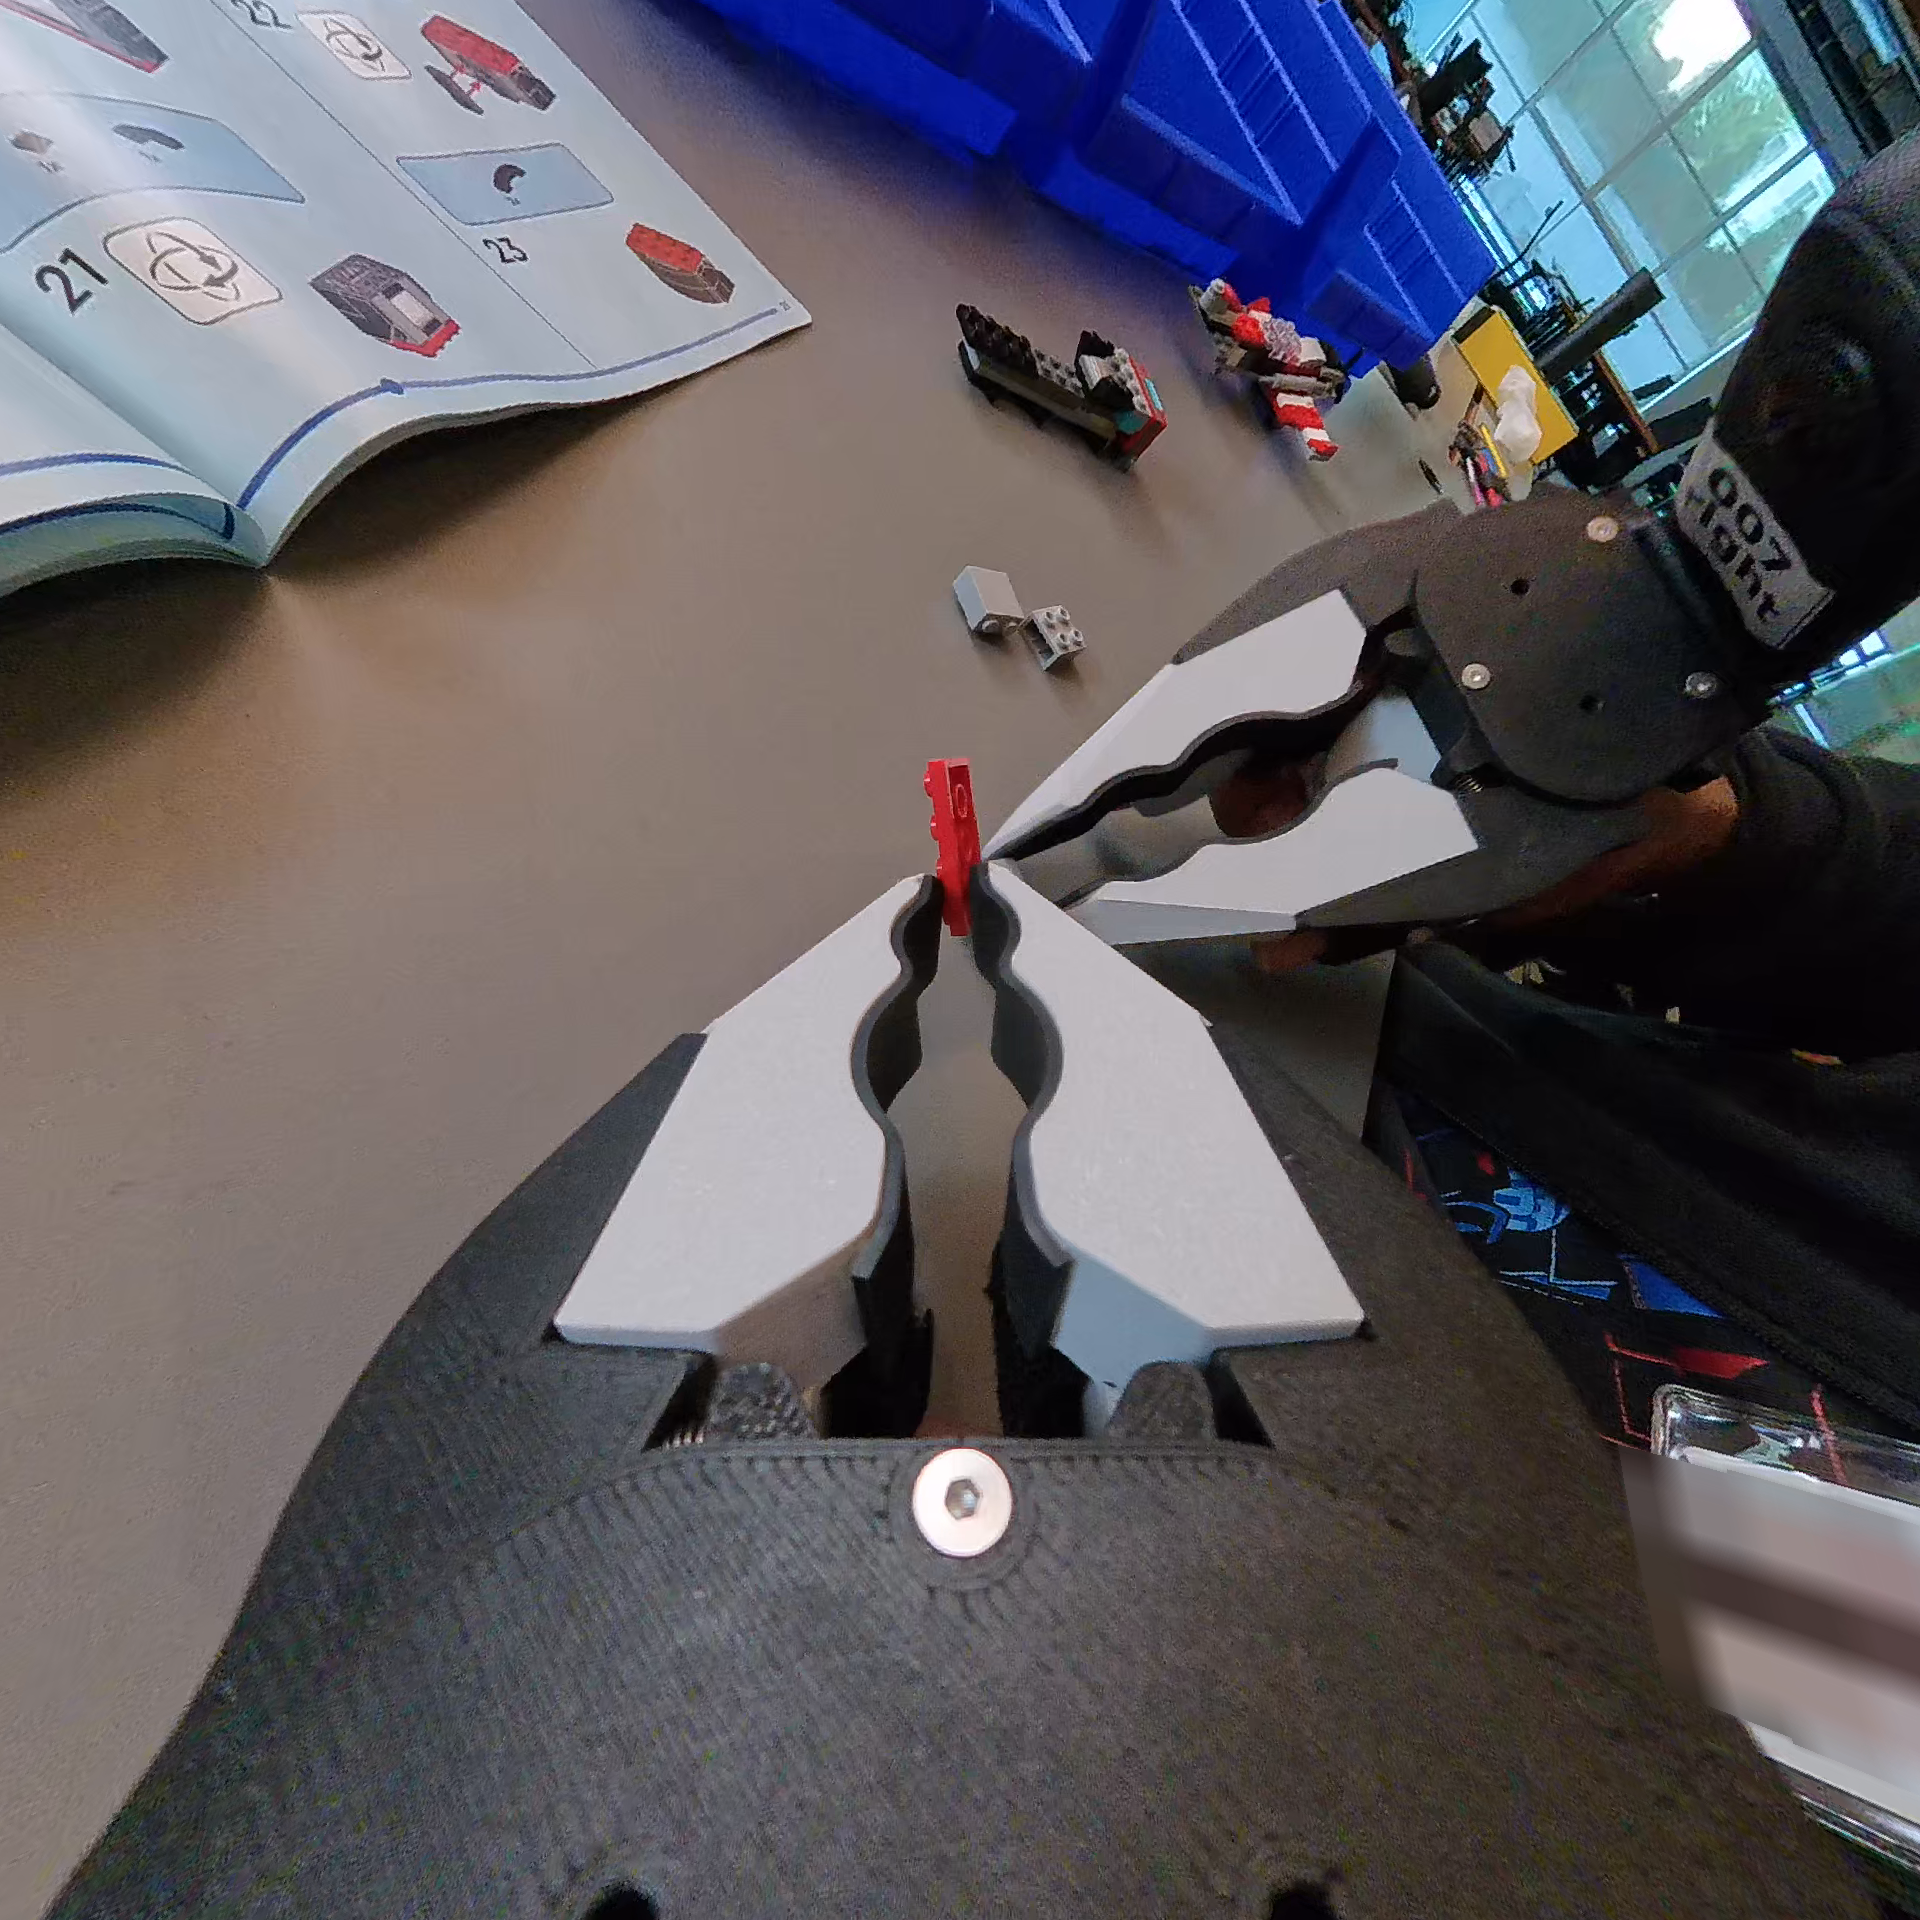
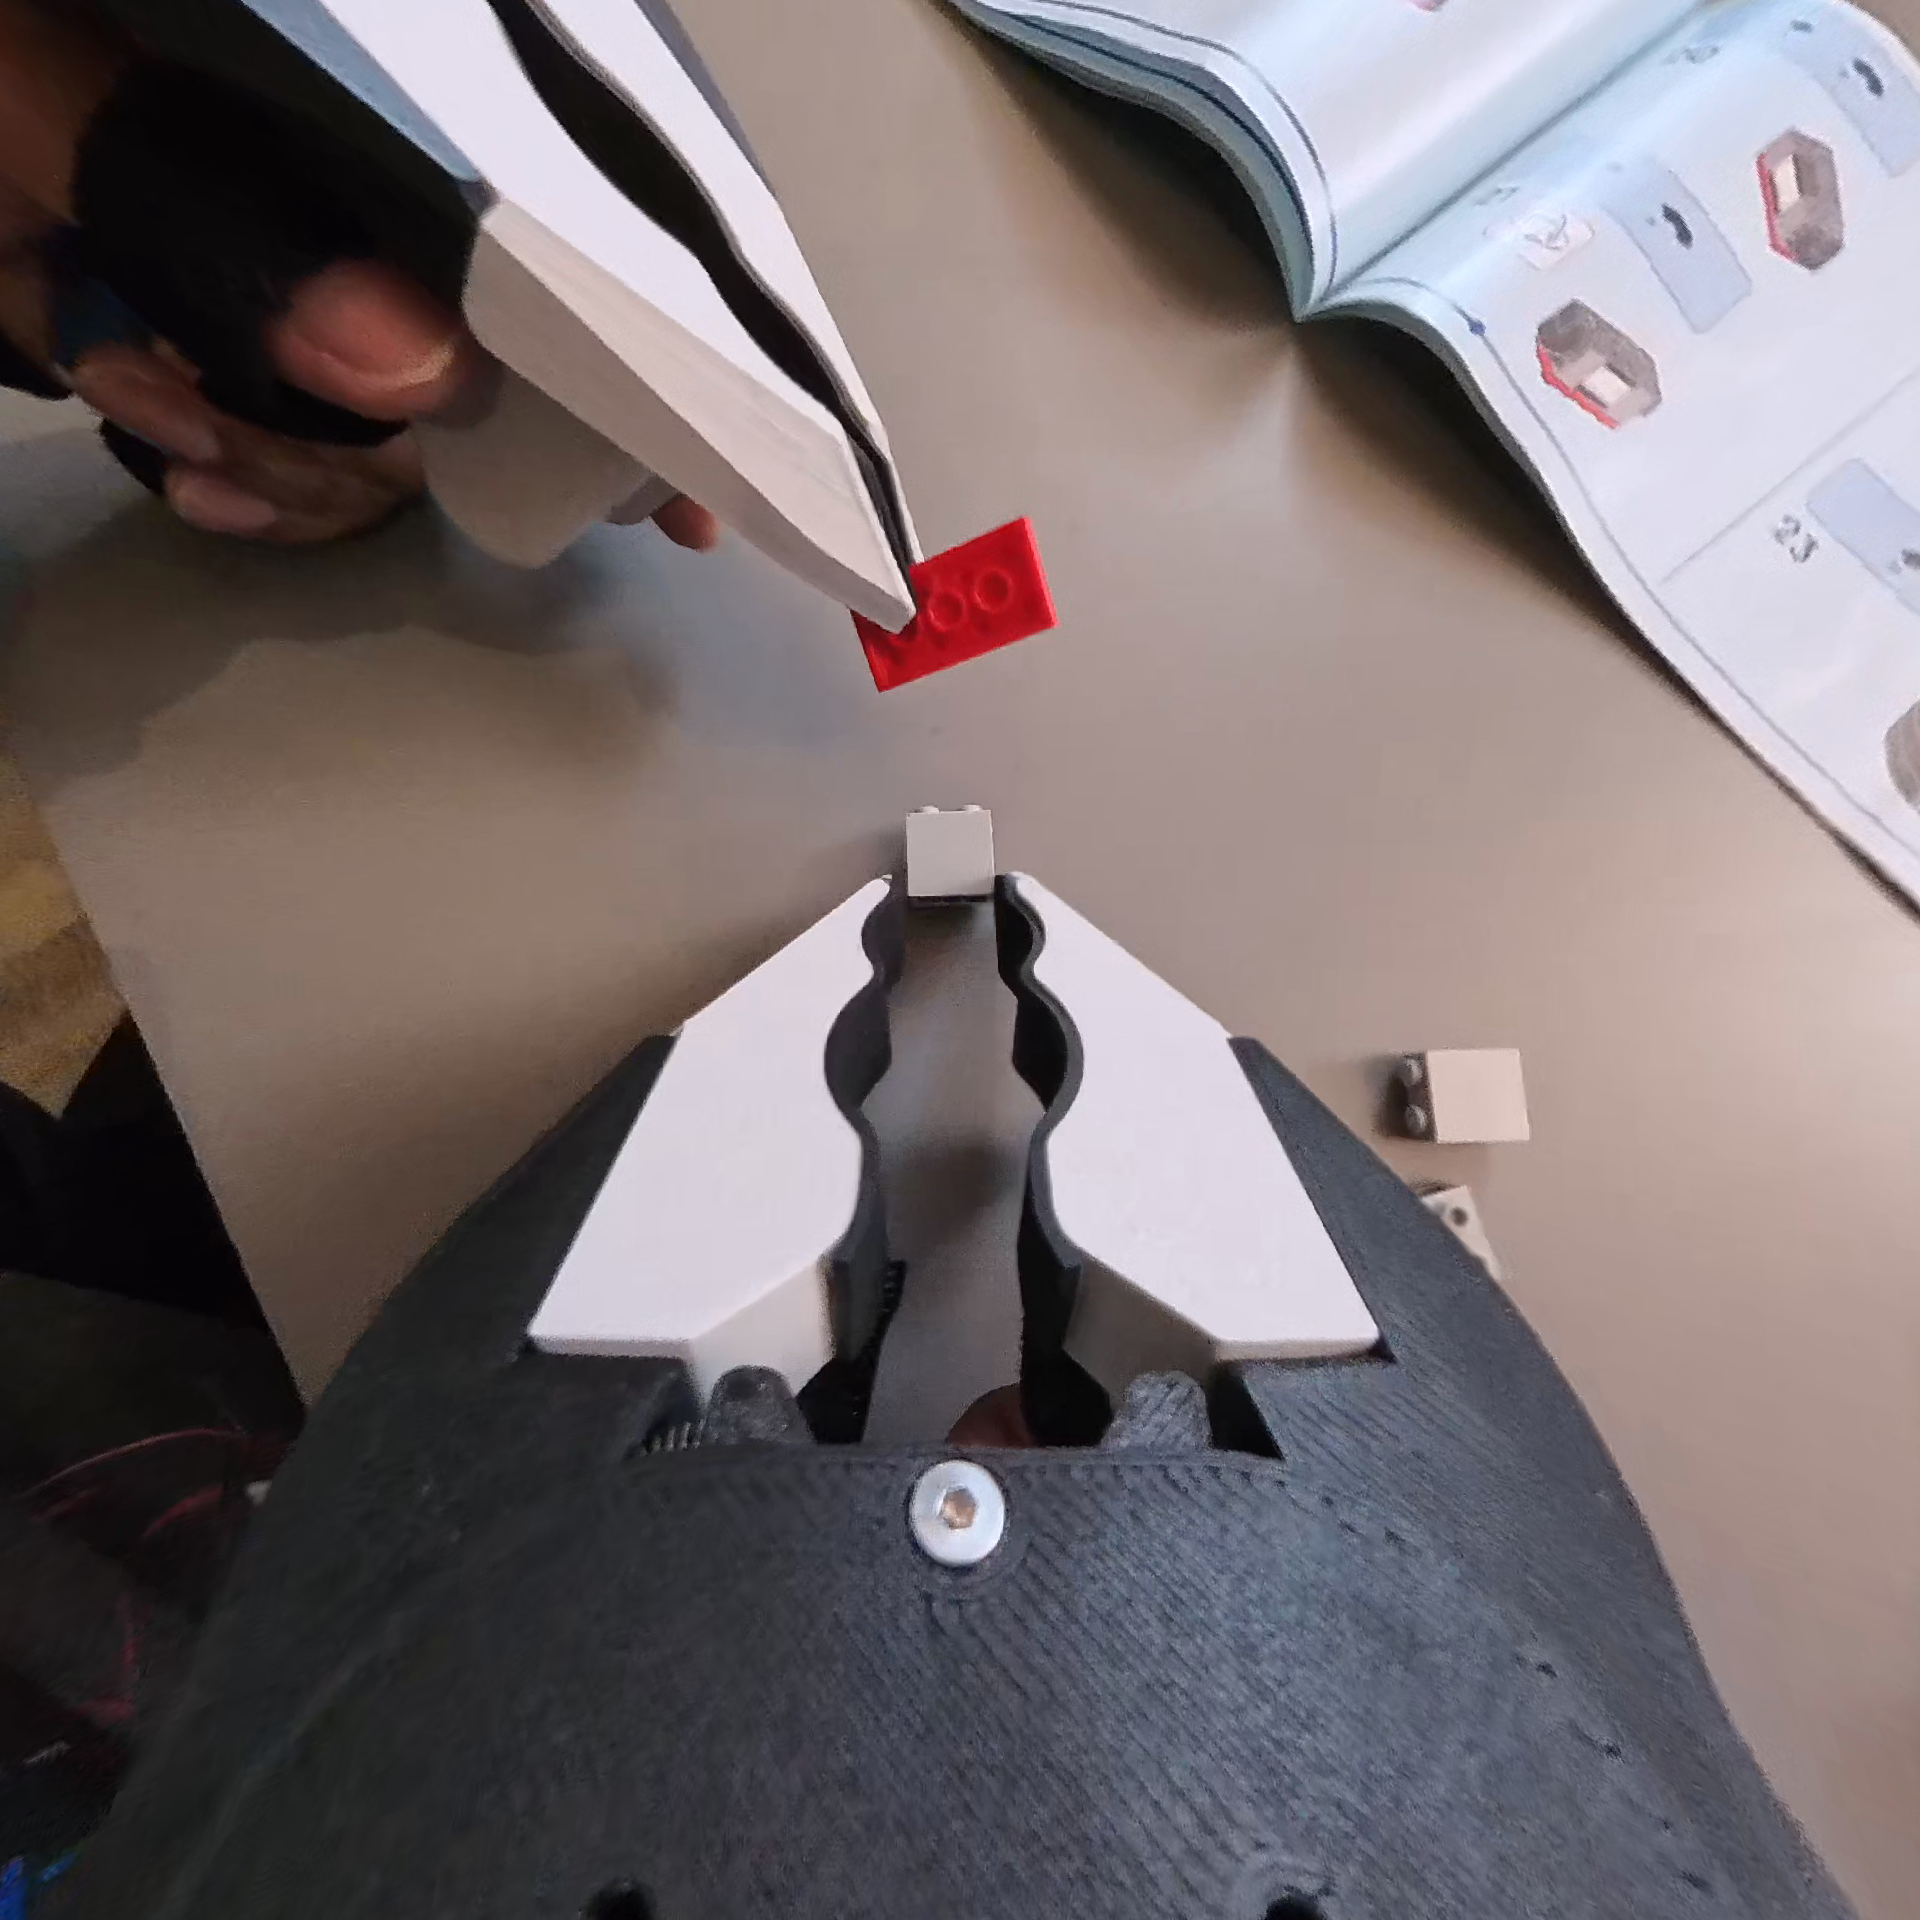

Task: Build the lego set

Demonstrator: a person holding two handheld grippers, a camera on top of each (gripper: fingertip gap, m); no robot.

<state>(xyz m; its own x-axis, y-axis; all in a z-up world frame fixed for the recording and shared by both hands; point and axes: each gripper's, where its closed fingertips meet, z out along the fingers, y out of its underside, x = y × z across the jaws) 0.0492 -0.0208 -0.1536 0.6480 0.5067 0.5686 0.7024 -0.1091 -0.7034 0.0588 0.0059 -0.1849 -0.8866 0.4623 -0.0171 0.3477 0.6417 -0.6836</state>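
Left gripper (image 1: pixel 954 894): you are pinching a red plate (image 1: pixel 954 842) at its lower end between the two tips — the plate is standing upright above the table (image 1: pixel 520 831).
Same plate from the right side: its underside is facing the right camera, and the left tips are gripping one corner of the red plate (image 2: pixel 961 603).
Right gripper (image 2: pixel 948 894): you are holding a small grey brick (image 2: pixel 948 868) between the tips, with its studs pointing away from the camera.
Gap: the two pieces are lying near each other, not touching.
Loose parts: two grey bricks (image 1: pixel 1018 618) are lying on the table, touching each other.
Farther back: a dark half-built model (image 1: pixel 1060 379) and a red-white one (image 1: pixel 1273 358) are sitting before blue bins (image 1: pixel 1195 135).
Booklet (image 1: pixel 312 260): lying open.
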